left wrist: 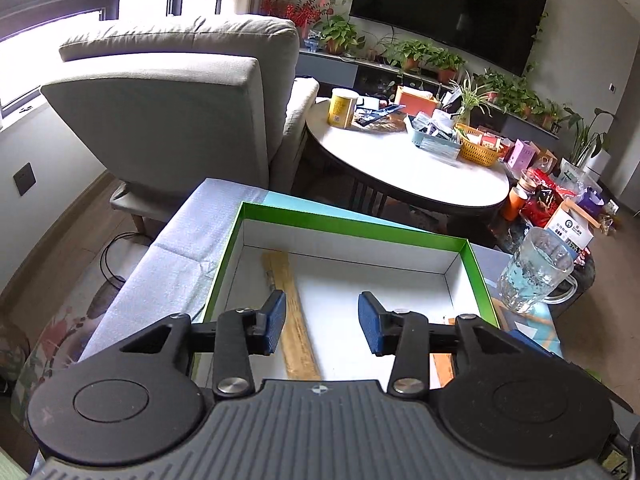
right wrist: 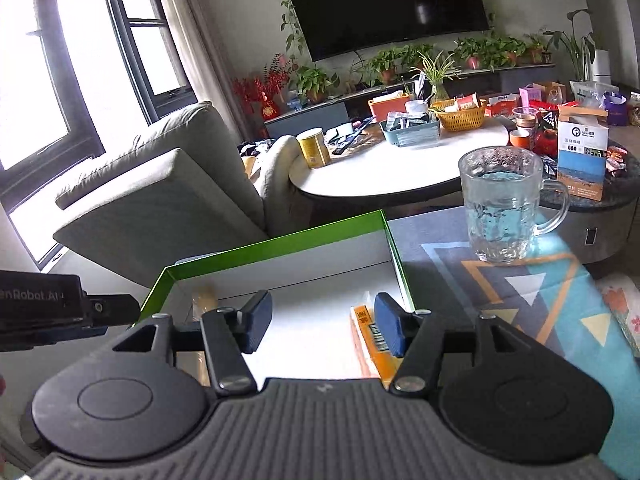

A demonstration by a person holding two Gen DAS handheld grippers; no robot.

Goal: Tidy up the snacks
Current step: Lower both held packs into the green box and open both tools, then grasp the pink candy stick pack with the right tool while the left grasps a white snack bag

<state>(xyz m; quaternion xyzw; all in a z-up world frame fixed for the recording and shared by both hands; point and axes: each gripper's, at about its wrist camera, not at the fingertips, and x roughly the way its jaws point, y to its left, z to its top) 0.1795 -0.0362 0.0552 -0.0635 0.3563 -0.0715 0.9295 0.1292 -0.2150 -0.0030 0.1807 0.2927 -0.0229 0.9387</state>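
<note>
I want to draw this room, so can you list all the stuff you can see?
box: 1, green rim, white inside, front
snack packs: 2; tan on box's left, orange on its right
glass mug: 1, clear, right of box
round table: 1, white, behind
yellow can: 1, on table
basket: 1, orange, on table
armchair: 1, grey, left
television: 1, black, wall
left tongs: open, empty
right tongs: open, empty

"enrobot.ai", its start cut off, stands in pale letters on the left gripper's black body [right wrist: 38, 294].
</note>
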